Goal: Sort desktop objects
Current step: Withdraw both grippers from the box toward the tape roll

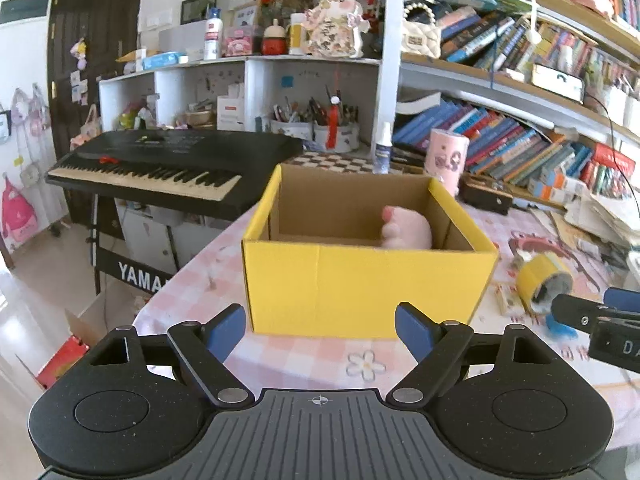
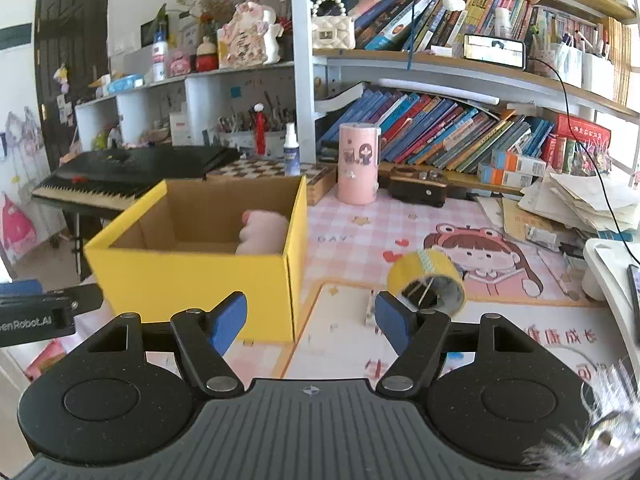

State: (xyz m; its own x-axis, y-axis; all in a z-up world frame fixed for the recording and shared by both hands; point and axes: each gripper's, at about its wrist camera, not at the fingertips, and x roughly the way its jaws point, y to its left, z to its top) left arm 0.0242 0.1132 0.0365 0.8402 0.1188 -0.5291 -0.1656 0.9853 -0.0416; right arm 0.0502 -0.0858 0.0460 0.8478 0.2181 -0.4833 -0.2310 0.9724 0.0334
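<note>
A yellow cardboard box stands open on the pink checked desk mat, with a pink plush toy inside at its right wall. My left gripper is open and empty just in front of the box. In the right wrist view the box sits to the left with the plush inside. A yellow tape roll lies on its side on the mat, just beyond my right fingertip. My right gripper is open and empty. The roll also shows in the left wrist view.
A pink cylinder tin stands at the back of the desk, with a spray bottle and a chequered board beside it. A black keyboard stands left of the desk. Bookshelves line the back; stacked papers lie right.
</note>
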